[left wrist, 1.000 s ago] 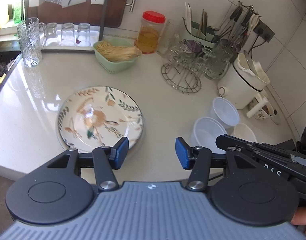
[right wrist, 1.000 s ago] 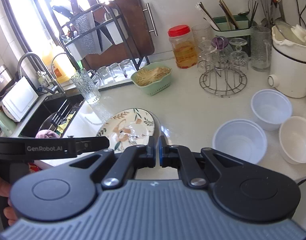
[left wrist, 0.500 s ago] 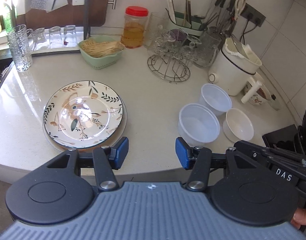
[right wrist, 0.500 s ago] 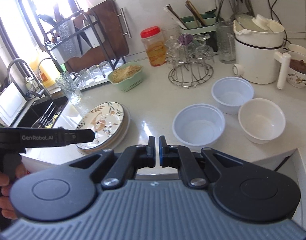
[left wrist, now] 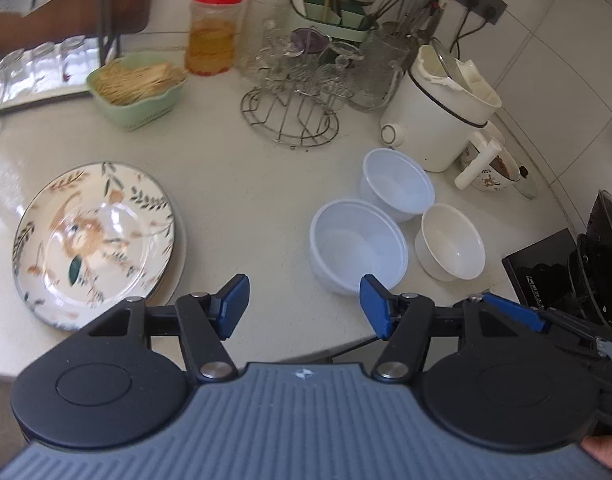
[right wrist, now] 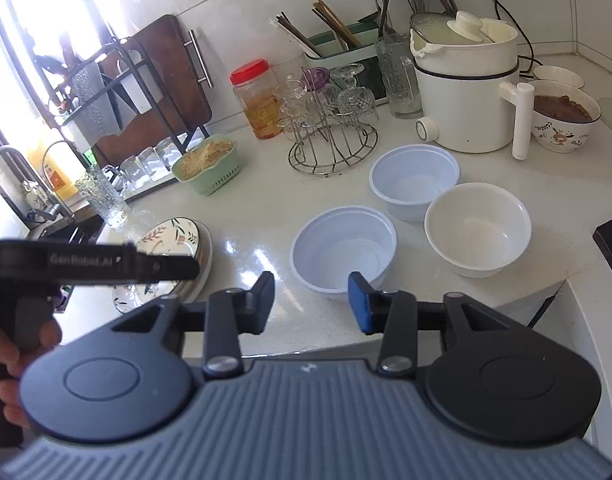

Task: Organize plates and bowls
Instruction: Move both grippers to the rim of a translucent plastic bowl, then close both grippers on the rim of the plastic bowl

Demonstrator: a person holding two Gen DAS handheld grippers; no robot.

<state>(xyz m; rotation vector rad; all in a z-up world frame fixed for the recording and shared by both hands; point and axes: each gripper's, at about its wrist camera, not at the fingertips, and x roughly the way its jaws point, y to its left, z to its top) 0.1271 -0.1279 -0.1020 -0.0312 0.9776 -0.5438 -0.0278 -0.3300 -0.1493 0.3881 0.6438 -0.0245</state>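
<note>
- We are holding the left claw (left wrist: 303, 306) above the near edge of the surface (left wrist: 245, 184); its jaws have just been opening wider, and nothing is lying between them.
- We are holding the right claw (right wrist: 310, 301) just short of the nearest plastic bowl (right wrist: 343, 249); its jaws have just been opening from a clenched state, and they are standing released with only bare surface between them.
- The flowered plate (left wrist: 93, 236) is sitting on top of a plain plate (left wrist: 177, 276) at the left of the surface, near the front edge and apart from both claws.
- Three bowls are standing close together at the right: the nearest plastic bowl, a second plastic bowl (right wrist: 414, 182) behind it, and a white bowl (right wrist: 478, 230) just beside both.
- Behind them a white cooker (right wrist: 466, 88) is standing next to a wire glass rack (right wrist: 332, 140), a red-lidded jar (right wrist: 255, 98) and a green basket (right wrist: 207, 168).
- In the right view a hand (right wrist: 13, 360) is gripping the left tool's handle.
</note>
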